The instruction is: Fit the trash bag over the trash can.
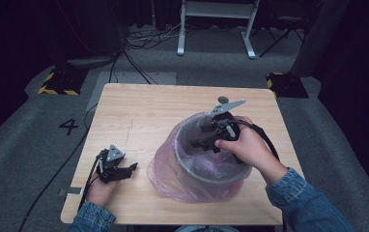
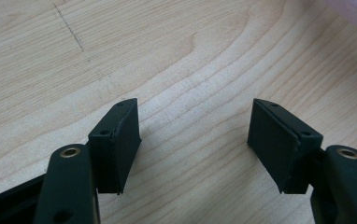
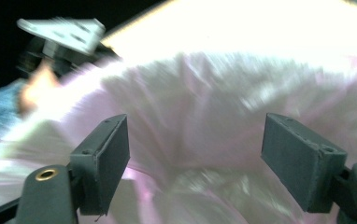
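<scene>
Bin (image 1: 211,176), lined with a pink bag (image 1: 165,171), stood on the table (image 1: 139,111); right gripper (image 1: 203,137) hovered over it, released; left gripper (image 1: 130,168) rested apart, jaws spread and empty.

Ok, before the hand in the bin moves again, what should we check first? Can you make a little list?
1. Right gripper jaws open, nothing pinched: ok; its own view shows only pink bag behind the gap.
2. Left gripper open and resting on the table, out of the way: ok.
3. Pink bag folded over the bin's rim: ok on the near side; far side cannot tell.
4. Bag lying flat inside the bin: cannot tell, the right gripper view is blurred.
5. Bin fully on the table: ok.
</scene>
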